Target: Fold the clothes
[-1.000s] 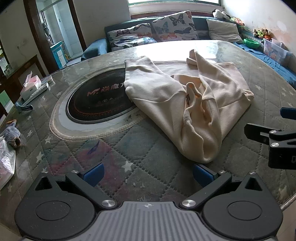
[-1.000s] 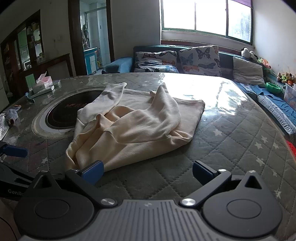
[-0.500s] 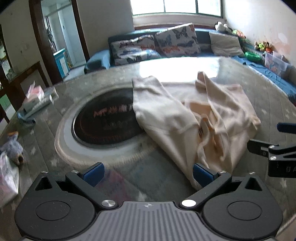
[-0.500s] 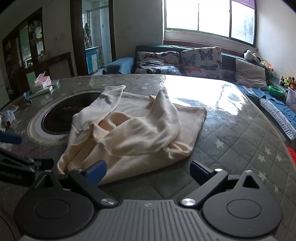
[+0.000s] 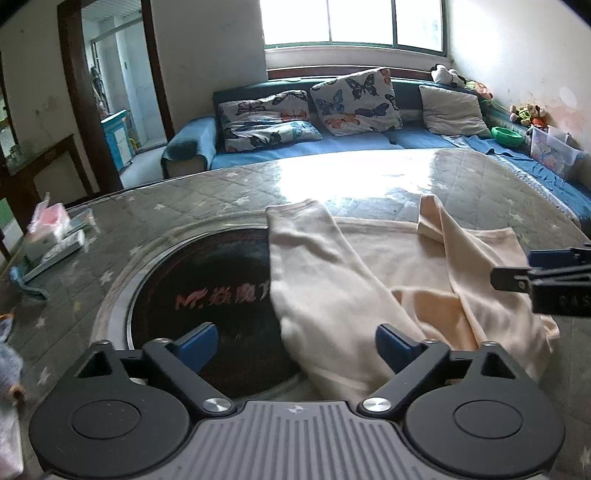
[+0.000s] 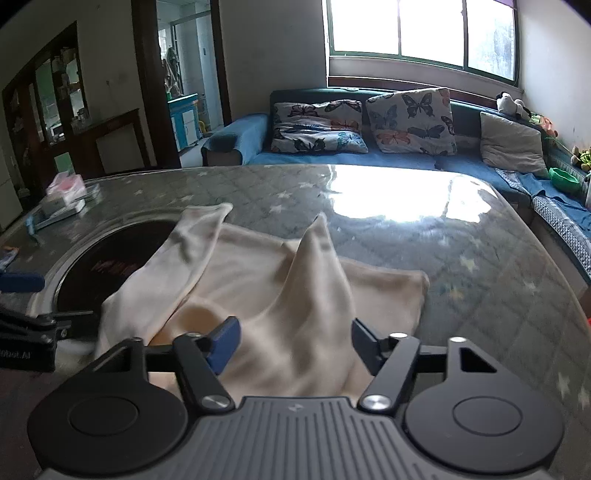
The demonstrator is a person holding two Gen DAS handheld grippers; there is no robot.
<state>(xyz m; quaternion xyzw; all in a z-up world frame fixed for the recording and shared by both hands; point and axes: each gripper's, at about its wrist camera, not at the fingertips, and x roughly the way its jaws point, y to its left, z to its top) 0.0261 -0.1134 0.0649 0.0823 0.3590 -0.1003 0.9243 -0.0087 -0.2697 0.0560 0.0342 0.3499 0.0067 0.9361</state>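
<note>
While both of my tongs hover over the near edge of the surface (image 5: pixel 221 192), the cream garment (image 5: pixel 369 280) lies crumpled on it, its left part overlapping the dark round inset (image 5: pixel 207 291) set into the surface top. One sleeve (image 5: pixel 310 251) runs away from me along the garment's left side; a second fold (image 6: pixel 317 266) rises to a peak near the middle. The rest of the cloth lies flat beneath these two parts.

My left tongs (image 5: pixel 295 341) are released, the blue pads well apart, with nothing between them. They sit above the near rim of the round inset and the lower end of the sleeve.

My right tongs (image 6: pixel 295 341) are likewise released and empty. They sit directly over the near part of the garment, below the peaked fold. Whether the pads touch the cloth cannot be determined.

Each tool shows at the edge of the other's view, so the two are side by side.

A tissue box (image 5: pixel 50 221) rests at the far left of the surface. A blue sofa (image 6: pixel 332 158) with butterfly cushions (image 6: pixel 410 122) stands behind, under the window (image 6: pixel 417 29).
</note>
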